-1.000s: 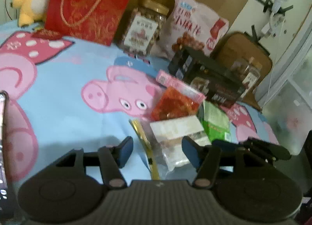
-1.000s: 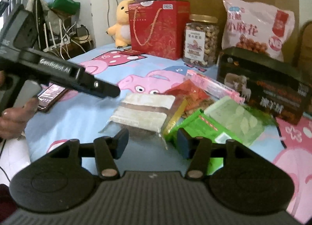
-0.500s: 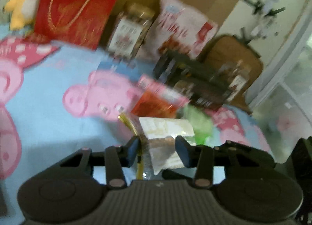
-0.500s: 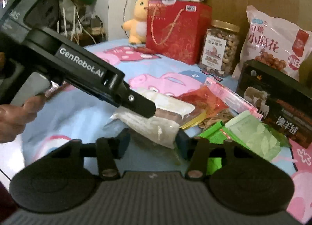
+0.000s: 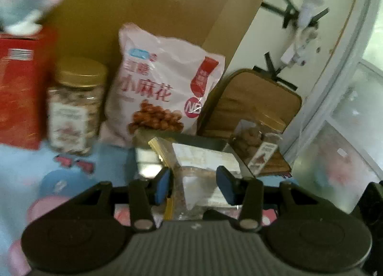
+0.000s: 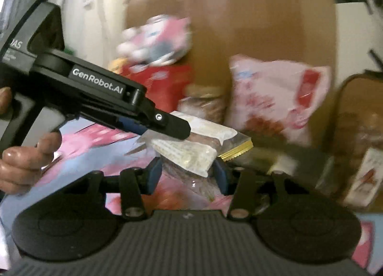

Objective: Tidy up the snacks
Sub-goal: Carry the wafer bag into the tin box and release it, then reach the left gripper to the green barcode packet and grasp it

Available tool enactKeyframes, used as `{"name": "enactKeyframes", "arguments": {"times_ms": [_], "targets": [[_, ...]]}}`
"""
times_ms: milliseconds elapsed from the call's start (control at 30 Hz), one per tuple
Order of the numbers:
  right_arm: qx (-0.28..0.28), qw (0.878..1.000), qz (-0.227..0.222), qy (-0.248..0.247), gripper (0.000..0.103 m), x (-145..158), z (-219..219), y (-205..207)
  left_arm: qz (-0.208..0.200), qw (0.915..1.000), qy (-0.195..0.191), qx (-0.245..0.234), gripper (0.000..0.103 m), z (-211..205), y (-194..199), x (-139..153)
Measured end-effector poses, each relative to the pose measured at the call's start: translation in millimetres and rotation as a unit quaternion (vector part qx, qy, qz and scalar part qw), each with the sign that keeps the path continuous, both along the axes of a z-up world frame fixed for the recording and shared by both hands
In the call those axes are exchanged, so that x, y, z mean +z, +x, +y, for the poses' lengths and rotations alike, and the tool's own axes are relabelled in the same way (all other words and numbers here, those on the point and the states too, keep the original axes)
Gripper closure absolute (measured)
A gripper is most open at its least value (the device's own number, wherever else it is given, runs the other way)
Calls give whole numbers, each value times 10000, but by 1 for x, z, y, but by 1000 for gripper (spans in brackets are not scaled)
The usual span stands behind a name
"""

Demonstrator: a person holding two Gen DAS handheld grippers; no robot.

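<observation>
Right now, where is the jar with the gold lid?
In the left wrist view the jar stands at the left on the blue cloth, between the red gift bag and the pink snack bag.

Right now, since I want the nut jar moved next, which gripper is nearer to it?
Left, likely. The left gripper reaches further toward the jar; the right gripper sits behind it, both at the packet.
</observation>
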State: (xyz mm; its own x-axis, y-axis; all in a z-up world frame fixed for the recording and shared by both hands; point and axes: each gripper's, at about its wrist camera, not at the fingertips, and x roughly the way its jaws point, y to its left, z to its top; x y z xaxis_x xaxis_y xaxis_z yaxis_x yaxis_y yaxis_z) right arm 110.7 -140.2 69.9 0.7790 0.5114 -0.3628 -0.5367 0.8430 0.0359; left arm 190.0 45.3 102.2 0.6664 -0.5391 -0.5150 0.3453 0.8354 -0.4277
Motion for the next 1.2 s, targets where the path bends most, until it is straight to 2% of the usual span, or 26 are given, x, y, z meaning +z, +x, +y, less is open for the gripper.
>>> {"name": "enactKeyframes", "arguments": {"times_ms": [200, 333, 433, 500, 633, 733, 833, 967, 1067, 1200], "targets": [[-451, 9977, 484, -144, 53, -11, -18, 64, 365, 9991, 223, 44, 56, -28, 64, -27], [-420, 9952, 866, -162, 51, -24, -16, 91, 462, 9969, 583, 255, 50, -33, 78, -41], [-483, 9949, 870, -171, 46, -30, -13, 99, 423, 9965, 666, 272, 48, -31, 77, -43], [-479, 9954, 815, -122, 46, -27, -12, 96, 363, 9971, 622, 262, 48, -29, 71, -38], [-501, 9963, 698, -71, 46, -17, -15, 84, 105, 9992, 291, 267, 48, -17, 44, -17], [-528, 9970, 573, -6, 47, -9, -20, 72, -63, 9996, -8, 286, 48, -1, 9, -5], [-554, 9969, 473, 301, 47, -5, -35, 45, -91, 9995, -122, 280, 48, 11, -27, -5], [-519, 9919, 879, 755, 47, -24, -55, 11, 201, 9995, -179, 140, 48, 21, -66, -29], [-586, 9845, 1324, 994, 47, -49, -63, -8, 492, 9984, -281, 22, 48, 19, -76, -47], [-598, 9775, 1644, 1180, 48, -65, -64, -32, 753, 9966, -334, -80, 48, 17, -87, -68]]}}
